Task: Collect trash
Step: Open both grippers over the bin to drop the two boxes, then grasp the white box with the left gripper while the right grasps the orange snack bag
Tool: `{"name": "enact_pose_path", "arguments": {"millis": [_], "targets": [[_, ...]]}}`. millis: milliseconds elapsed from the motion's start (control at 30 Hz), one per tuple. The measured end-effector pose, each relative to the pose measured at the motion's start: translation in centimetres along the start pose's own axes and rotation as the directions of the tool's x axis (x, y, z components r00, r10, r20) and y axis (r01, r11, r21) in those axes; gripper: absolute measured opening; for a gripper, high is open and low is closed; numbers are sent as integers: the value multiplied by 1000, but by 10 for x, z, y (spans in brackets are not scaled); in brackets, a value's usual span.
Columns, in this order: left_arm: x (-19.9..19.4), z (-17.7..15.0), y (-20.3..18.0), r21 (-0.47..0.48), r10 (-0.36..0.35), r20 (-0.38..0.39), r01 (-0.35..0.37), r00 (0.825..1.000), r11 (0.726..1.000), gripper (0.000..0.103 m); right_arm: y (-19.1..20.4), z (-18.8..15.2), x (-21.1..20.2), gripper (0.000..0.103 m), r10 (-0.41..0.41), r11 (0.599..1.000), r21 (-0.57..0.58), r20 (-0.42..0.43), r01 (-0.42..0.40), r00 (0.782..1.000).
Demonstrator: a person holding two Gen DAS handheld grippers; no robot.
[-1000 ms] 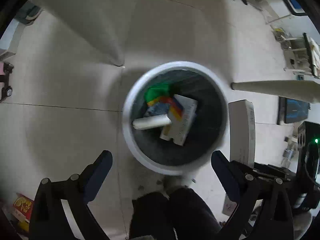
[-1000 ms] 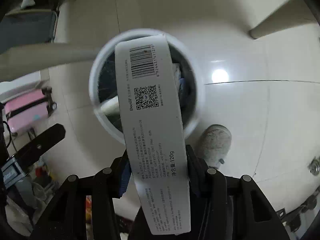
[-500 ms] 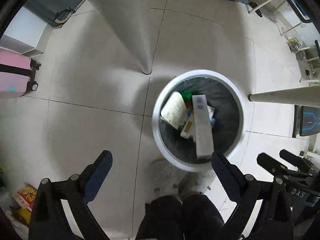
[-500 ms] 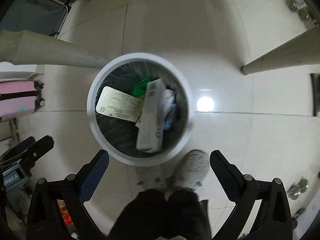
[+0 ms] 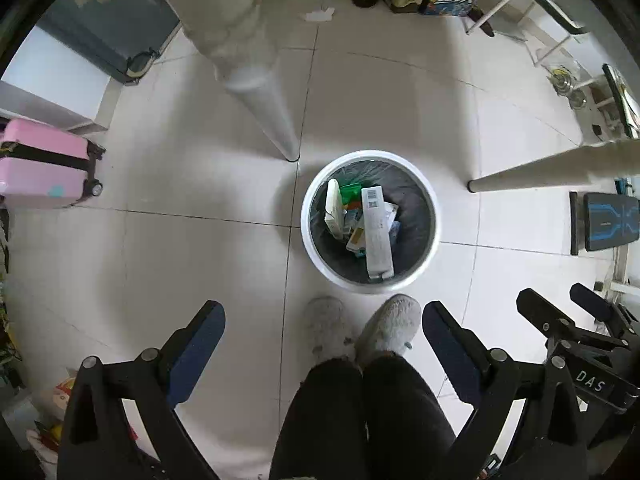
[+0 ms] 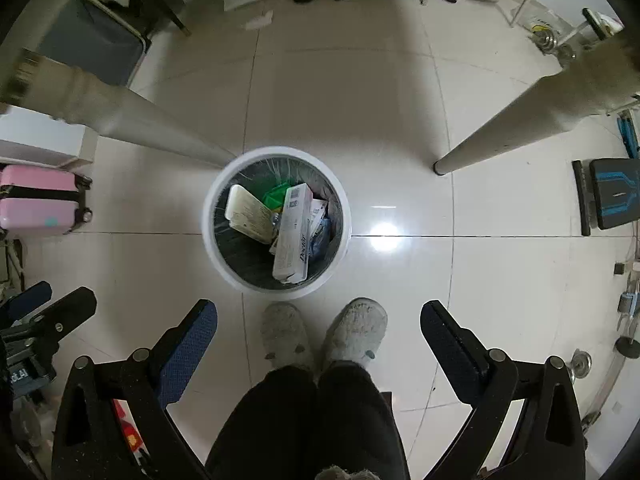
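Both tools have lifted away from the bin since a second ago, when the right one was clamped on the long white carton; that carton now lies inside the bin. Left tool [image 5: 322, 338] hangs with its blue-padded fingers spread wide and nothing between them, and the right tool [image 6: 318, 334] is the same, fingers apart and bare. Between each pair of fingers I see the person's grey fuzzy slippers [image 6: 324, 334] and dark trouser legs, toes just short of the bin. The white round trash bin [image 5: 434, 236] stands on the pale tiled floor [image 5: 180, 264], lined with a dark bag. In it the long white carton [image 6: 293, 232] with its barcode and printed text lies tilted on top of the heap, beside a flat cream-coloured pack [image 6: 250, 214], with a green wrapper [image 6: 276, 196] behind them. Two pale table legs [image 6: 516, 120] angle down to the floor on either side of the bin. A pink suitcase [image 5: 44, 170] sits well off to the left.
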State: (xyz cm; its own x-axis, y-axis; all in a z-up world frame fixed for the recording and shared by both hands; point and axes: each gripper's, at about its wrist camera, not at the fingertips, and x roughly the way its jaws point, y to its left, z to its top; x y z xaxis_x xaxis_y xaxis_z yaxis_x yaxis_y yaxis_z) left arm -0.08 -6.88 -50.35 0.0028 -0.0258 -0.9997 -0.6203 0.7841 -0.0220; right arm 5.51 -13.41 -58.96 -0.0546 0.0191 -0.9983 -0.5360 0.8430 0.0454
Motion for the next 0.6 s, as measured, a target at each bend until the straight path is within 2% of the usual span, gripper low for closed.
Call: {"name": "enact_pose_path", "arguments": {"millis": [267,400,600], "targets": [[-90,-26,-9,45,-13,43,11,999,999,101,4,-25,-119,103,23,1000,12,60,-24,998],[-142,-39,-8,40,7,67,-10,998,999,101,10,-39,-188,103,34,999,12,86,-35,996],[-219,-41,-8,31,-27,157,23,987,999,101,17,-48,-270,103,95,994,36,121,-100,988]]}}
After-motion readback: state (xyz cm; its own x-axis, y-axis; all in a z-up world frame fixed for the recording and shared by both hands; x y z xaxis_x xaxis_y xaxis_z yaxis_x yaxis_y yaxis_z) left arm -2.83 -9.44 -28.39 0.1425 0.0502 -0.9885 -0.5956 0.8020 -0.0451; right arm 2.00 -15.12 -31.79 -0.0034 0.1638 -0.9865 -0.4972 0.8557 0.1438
